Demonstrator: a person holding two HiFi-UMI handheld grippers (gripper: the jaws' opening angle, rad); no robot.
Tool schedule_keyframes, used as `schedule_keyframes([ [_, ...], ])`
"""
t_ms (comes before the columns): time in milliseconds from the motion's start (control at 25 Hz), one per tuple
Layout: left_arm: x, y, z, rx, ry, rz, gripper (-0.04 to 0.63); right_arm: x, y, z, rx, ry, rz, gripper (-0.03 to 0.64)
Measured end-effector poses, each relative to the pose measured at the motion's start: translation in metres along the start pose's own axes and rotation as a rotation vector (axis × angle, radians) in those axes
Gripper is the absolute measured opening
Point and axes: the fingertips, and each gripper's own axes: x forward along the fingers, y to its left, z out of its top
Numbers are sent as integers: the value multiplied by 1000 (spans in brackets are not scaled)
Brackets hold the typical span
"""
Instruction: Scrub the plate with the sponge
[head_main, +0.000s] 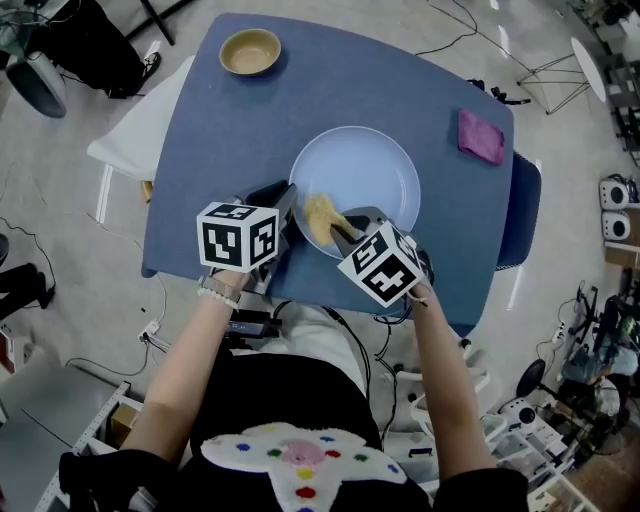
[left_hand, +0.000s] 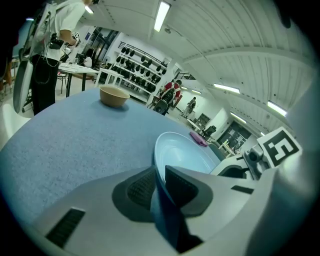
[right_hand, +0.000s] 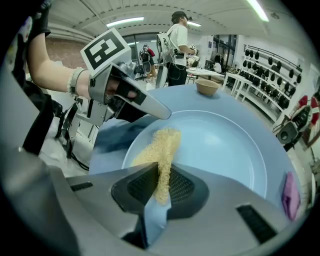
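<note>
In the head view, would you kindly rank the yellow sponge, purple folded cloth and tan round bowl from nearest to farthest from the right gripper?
1. The yellow sponge, held in the right gripper.
2. The purple folded cloth, far right.
3. The tan round bowl, far left.

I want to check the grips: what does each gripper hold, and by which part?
The left gripper pinches the plate by its near rim; the right gripper clamps the sponge by its near end.
</note>
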Motion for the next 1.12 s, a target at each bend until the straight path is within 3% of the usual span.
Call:
schedule_keyframes([
  [680, 3, 1, -1, 9, 8, 8, 46, -21, -18, -51, 3, 215, -46, 49],
  [1120, 3, 1, -1, 2, 4, 0, 45, -30, -55, -70, 11, 341, -225, 49],
])
